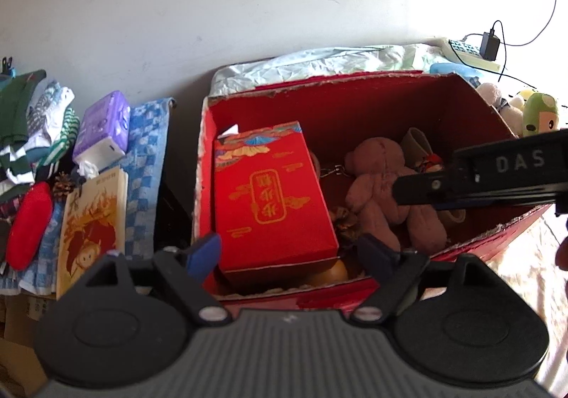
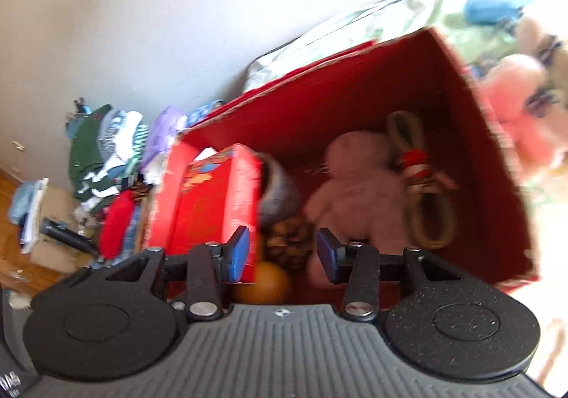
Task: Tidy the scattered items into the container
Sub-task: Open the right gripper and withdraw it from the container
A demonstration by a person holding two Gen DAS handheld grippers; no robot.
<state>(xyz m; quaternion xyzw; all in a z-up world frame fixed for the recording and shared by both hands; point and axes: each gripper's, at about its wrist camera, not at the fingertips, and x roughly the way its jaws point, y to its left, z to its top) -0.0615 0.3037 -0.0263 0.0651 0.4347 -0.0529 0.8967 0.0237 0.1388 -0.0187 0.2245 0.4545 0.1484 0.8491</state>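
Note:
A red cardboard box is the container; it also shows in the right wrist view. Inside lie a red gift box, a brown plush bear, a pine cone, an orange and a coiled strap. My left gripper is open and empty at the box's near rim. My right gripper is open and empty above the box's near end; its black body reaches in from the right in the left wrist view.
Left of the box lie a book, a purple tissue pack, a red soft item, a pine cone and folded clothes on blue checked cloth. Plush toys and a power strip sit at the right.

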